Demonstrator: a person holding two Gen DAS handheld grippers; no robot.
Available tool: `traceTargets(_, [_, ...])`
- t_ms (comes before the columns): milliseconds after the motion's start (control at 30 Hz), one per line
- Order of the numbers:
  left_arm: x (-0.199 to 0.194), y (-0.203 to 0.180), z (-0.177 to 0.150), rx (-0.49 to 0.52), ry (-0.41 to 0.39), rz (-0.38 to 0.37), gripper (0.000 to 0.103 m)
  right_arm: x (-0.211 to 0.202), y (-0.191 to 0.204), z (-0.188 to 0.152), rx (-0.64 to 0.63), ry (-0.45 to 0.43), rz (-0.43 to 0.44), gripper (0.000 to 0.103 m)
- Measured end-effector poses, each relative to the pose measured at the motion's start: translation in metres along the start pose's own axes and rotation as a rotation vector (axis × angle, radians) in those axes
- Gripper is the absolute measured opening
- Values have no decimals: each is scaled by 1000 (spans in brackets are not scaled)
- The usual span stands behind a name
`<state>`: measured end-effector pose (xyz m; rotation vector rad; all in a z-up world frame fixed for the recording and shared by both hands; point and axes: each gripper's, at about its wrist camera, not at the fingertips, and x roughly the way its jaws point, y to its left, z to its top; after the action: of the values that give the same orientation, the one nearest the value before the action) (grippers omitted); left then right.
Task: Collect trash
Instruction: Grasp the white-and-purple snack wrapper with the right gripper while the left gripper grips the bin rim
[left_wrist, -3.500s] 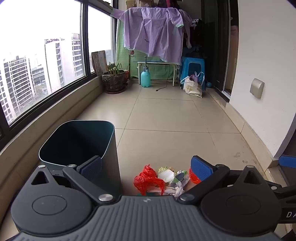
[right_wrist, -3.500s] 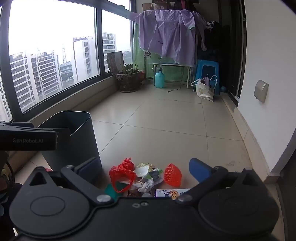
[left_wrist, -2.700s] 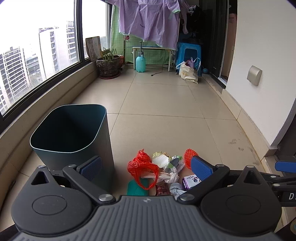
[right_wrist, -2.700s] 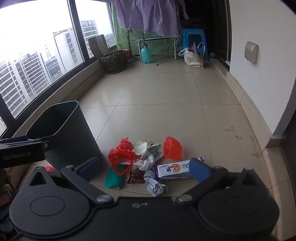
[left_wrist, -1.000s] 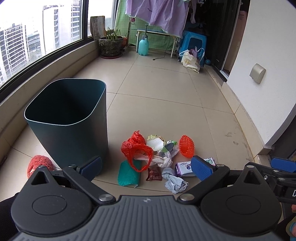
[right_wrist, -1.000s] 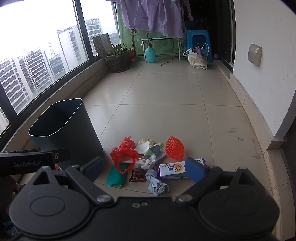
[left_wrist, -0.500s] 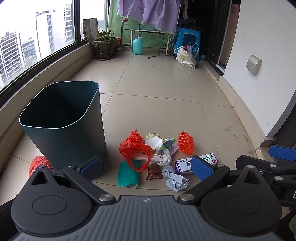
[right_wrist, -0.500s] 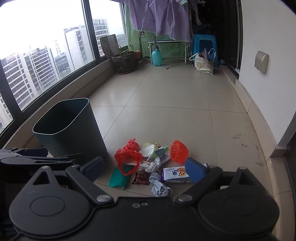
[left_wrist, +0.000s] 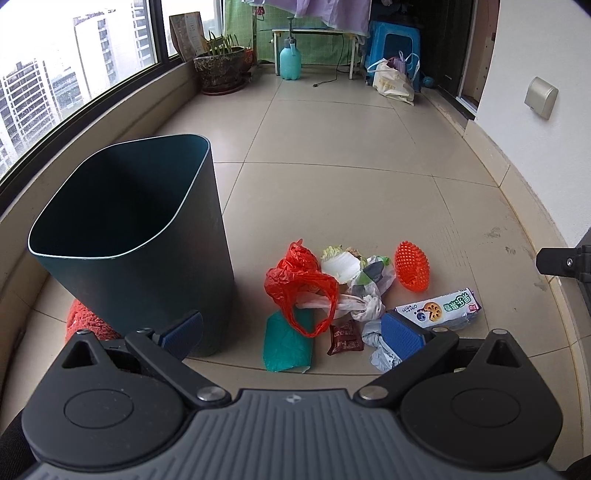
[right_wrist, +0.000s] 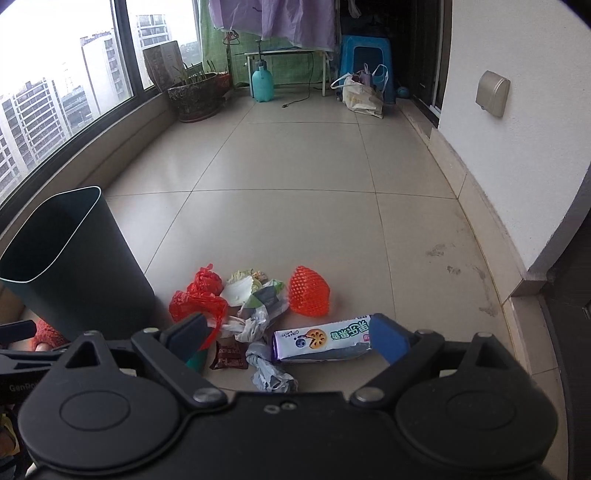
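Both the left gripper (left_wrist: 291, 330) and the right gripper (right_wrist: 286, 338) hang with jaws spread wide, gripping nothing. The trash pile (left_wrist: 354, 295) lies on the floor tiles just right of the dark green bin (left_wrist: 147, 258), a biscuit wrapper (right_wrist: 321, 339) at its far side.

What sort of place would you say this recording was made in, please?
Most likely an enclosed apartment balcony, high up: a long window facing tower blocks, laundry hung to dry at the far end, and a potted plant on the tiled floor.
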<state>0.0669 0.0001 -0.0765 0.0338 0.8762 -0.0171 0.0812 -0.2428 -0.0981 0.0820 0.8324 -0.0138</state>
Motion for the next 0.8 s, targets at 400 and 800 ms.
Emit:
traceTargets(400, [80,-4,7,-10,116,84,103,130,-17,31,-44,142,-57,88])
traceTargets(800, [185,-3,-32,-103,297,130,103,217,-48,14,67,304,-154,86])
